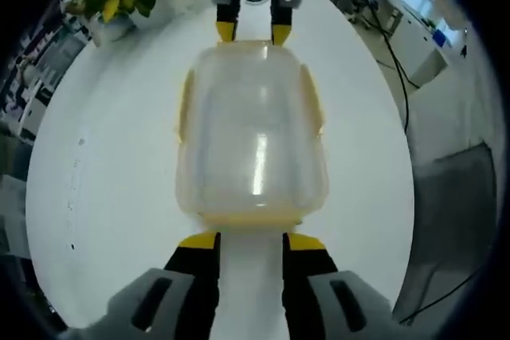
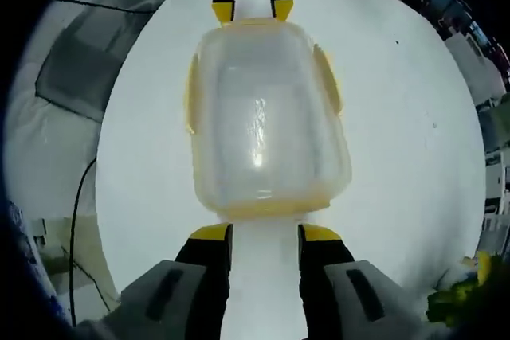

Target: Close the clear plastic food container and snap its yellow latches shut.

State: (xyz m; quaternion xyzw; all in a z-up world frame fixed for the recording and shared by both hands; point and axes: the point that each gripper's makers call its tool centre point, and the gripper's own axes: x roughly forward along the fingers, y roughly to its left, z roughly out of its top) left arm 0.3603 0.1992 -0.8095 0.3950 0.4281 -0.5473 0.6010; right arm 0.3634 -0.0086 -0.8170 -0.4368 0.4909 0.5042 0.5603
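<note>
Both grippers, left gripper (image 1: 250,240) and right gripper (image 2: 265,232), stand parted and empty at opposite ends of the lidded clear food container (image 1: 253,145) mid-table (image 1: 103,197), tips just beside its yellow latches (image 1: 252,216).

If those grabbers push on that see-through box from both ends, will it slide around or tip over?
The clear container looks empty, so it is probably light and may skid on the smooth white table. It sits low and wide, so tipping seems unlikely. With the left gripper and right gripper at opposite ends, each should brace it against the other; the thin plastic walls may flex.
</note>
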